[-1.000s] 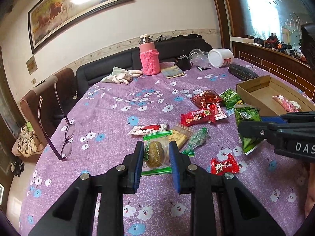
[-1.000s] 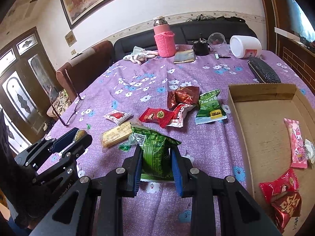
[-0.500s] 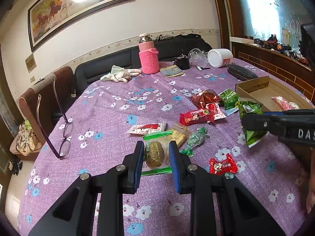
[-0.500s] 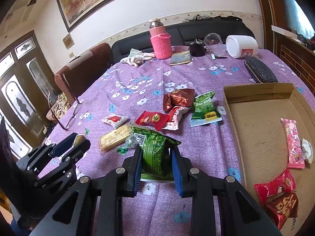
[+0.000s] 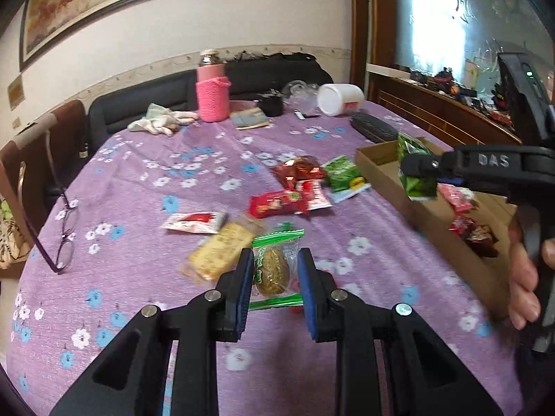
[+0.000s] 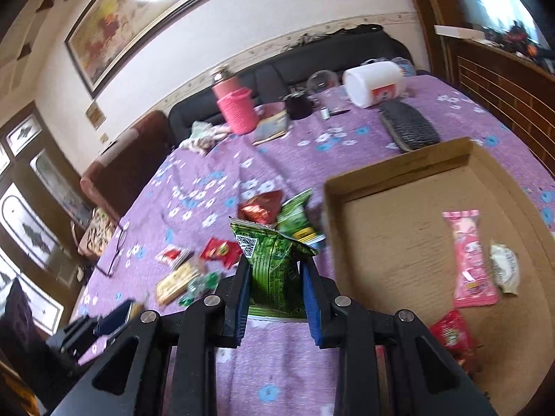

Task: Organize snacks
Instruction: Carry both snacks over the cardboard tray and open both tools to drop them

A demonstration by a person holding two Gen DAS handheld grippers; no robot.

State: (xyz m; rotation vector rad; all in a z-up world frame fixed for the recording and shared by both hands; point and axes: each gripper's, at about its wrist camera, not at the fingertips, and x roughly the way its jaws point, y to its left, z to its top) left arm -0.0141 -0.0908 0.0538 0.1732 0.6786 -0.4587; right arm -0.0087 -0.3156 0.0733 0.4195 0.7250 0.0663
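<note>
My left gripper (image 5: 275, 272) is shut on a clear packet with green ends holding a brown cake (image 5: 272, 270), just above the purple flowered tablecloth (image 5: 145, 187). My right gripper (image 6: 275, 277) is shut on a green snack bag (image 6: 274, 260). In the left wrist view that bag (image 5: 416, 182) hangs over the left wall of the cardboard box (image 5: 376, 159). The box (image 6: 399, 235) holds a pink packet (image 6: 468, 260), a white one (image 6: 506, 270) and red ones (image 6: 451, 332). Loose red packets (image 5: 277, 202), a green packet (image 5: 343, 173) and a yellow biscuit packet (image 5: 218, 249) lie on the cloth.
Folded glasses (image 5: 66, 235) stand at the table's left edge. At the far end are a pink-sleeved bottle (image 5: 211, 93), a tipped white tub (image 5: 338, 98), a black case (image 5: 374, 128) and crumpled gloves (image 5: 163, 123). A hand (image 5: 523, 277) grips the right tool's handle.
My right gripper has carried the green bag to the right, up to the box's left wall, and rolled. The left gripper has tilted a little with the cake packet still in it.
</note>
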